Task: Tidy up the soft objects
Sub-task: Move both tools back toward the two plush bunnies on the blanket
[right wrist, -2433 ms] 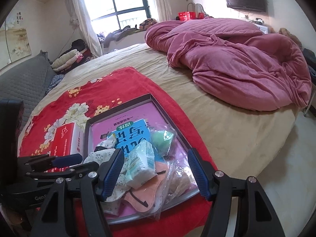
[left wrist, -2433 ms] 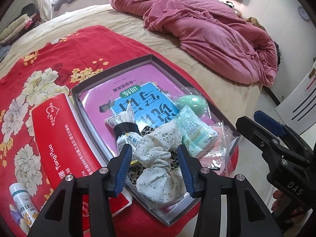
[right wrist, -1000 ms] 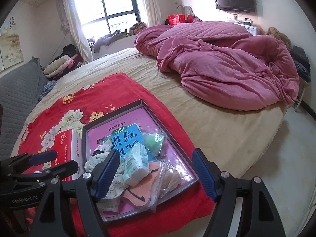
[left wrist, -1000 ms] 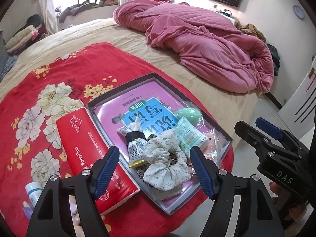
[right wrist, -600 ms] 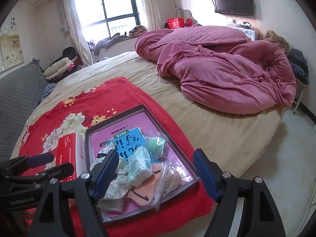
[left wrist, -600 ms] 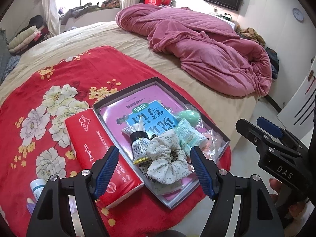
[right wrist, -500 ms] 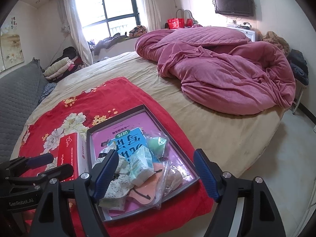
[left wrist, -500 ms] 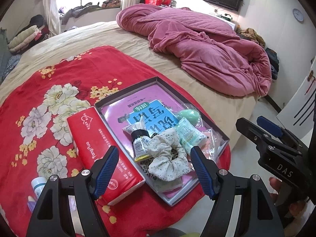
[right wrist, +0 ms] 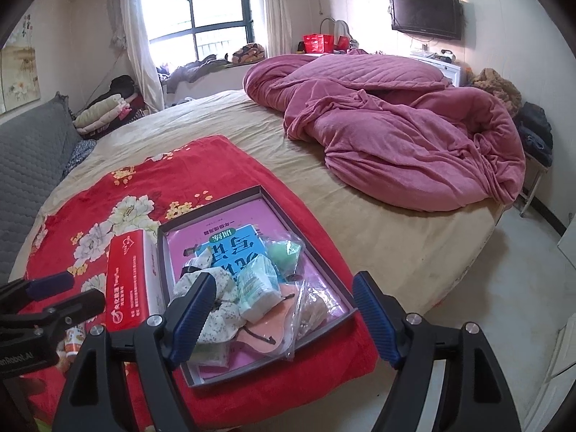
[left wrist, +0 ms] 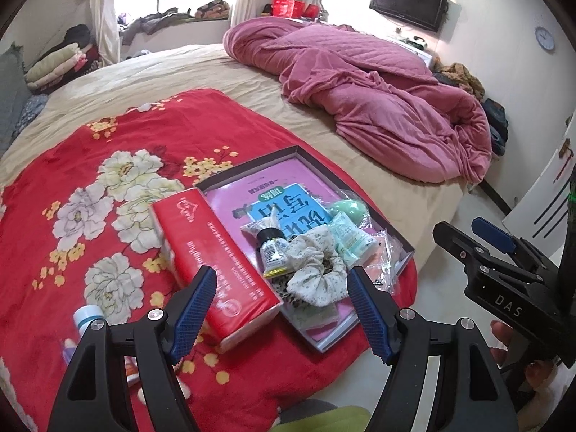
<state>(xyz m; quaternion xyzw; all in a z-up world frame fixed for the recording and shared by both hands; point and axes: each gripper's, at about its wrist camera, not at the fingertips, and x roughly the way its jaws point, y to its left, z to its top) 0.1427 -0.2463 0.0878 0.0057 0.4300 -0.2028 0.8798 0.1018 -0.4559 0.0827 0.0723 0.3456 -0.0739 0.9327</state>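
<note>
A grey tray (left wrist: 408,248) (right wrist: 325,271) lies on a red floral blanket (left wrist: 90,198) (right wrist: 151,187) at the bed's near edge. In it lie a blue and pink book (left wrist: 288,201), a floral scrunchie (left wrist: 316,273) (right wrist: 219,309), a pale green tissue pack (left wrist: 349,237) (right wrist: 257,286), a green egg-shaped sponge (left wrist: 347,210) (right wrist: 284,252) in clear plastic, a small black-capped bottle (left wrist: 271,252) and a peach item (right wrist: 266,331). My left gripper (left wrist: 282,318) is open and empty, above and behind the tray. My right gripper (right wrist: 280,318) is open and empty, held back over the tray's near end.
A red tissue box (left wrist: 212,259) (right wrist: 126,280) lies beside the tray's left side. Small bottles (left wrist: 86,318) lie on the blanket near the left gripper. A crumpled pink duvet (left wrist: 378,108) (right wrist: 396,126) covers the far bed. The bed edge and floor (right wrist: 504,270) are on the right.
Both grippers have pulled back and up from the tray, so it looks smaller. The left gripper, earlier around the scrunchie, has opened wide; the scrunchie stays in the tray.
</note>
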